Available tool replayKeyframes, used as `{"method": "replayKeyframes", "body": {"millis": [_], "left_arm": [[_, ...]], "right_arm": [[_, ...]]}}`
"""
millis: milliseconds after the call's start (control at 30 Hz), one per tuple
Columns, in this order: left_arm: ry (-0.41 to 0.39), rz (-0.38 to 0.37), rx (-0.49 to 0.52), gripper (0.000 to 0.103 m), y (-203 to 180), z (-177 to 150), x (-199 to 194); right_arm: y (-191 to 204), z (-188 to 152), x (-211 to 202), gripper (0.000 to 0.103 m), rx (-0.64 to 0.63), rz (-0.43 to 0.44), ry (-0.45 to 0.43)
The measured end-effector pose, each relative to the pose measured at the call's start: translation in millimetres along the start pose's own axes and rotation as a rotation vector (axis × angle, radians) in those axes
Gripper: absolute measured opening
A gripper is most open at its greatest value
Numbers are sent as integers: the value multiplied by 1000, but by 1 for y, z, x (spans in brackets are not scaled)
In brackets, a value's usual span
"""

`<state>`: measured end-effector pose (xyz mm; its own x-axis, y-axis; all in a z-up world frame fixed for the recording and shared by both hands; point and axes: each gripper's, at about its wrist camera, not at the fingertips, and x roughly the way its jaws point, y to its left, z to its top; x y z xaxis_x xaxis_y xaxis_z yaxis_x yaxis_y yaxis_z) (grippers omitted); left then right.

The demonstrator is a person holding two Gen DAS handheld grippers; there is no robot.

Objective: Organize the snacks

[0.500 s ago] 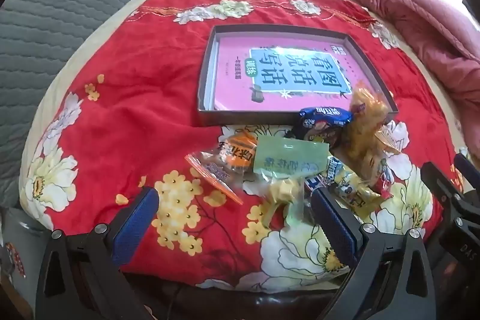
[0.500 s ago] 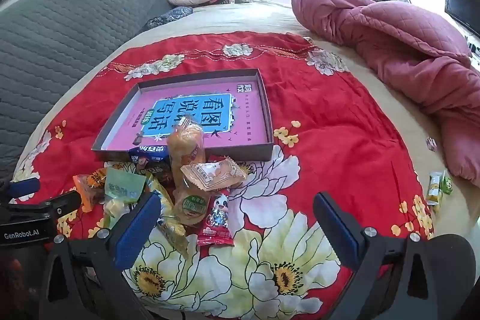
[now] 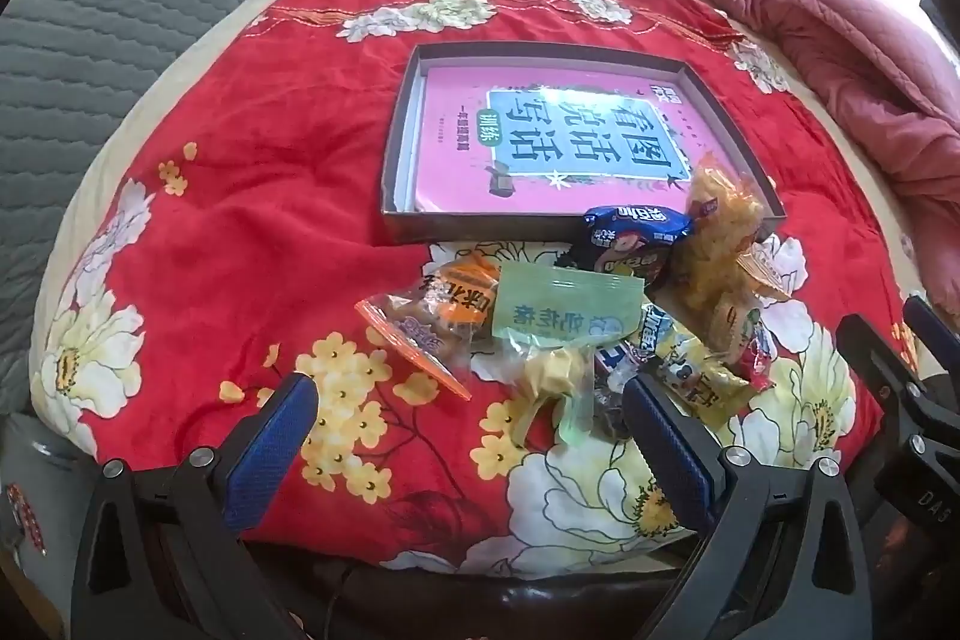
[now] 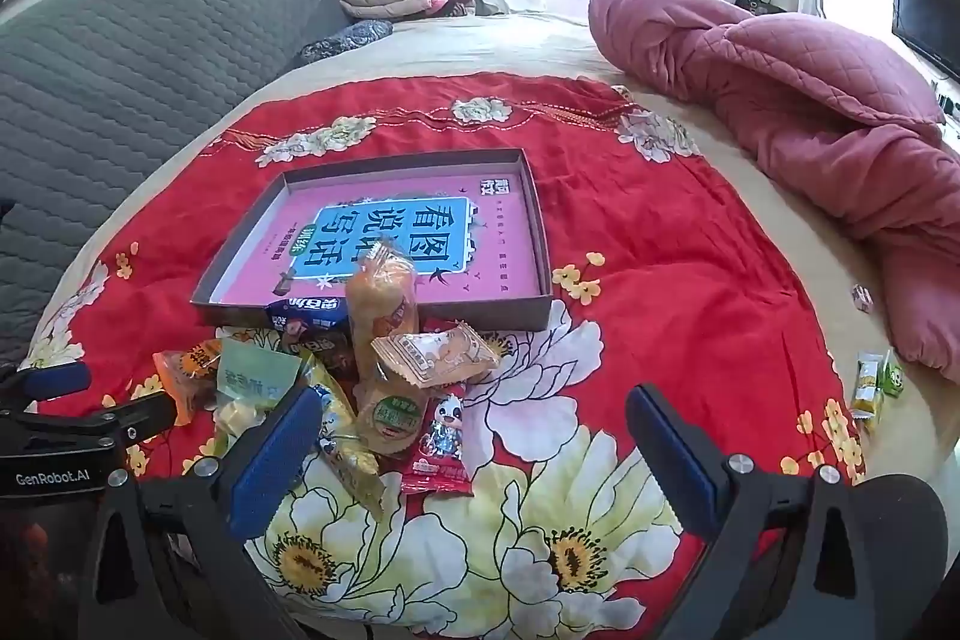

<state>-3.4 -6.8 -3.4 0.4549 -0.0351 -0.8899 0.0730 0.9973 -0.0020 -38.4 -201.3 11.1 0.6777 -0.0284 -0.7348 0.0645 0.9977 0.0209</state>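
Both tools hang with jaws spread wide and nothing between them: the left gripper low in its frame over the red floral blanket, the right gripper low in its own. The snack pile lies at lower centre of the left view, just in front of the shallow box with its pink book; a green packet lies on top, an orange packet to its left. Two small packets lie apart at the right edge of the right view, near the pink quilt.
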Motion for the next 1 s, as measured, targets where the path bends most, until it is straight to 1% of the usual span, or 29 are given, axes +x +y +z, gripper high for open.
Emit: {"method": "replayKeyframes", "body": {"millis": [1000], "left_arm": [[2, -12, 8, 102, -2, 0, -2]], "right_arm": [[-1, 1, -4, 102, -1, -3, -7]]}}
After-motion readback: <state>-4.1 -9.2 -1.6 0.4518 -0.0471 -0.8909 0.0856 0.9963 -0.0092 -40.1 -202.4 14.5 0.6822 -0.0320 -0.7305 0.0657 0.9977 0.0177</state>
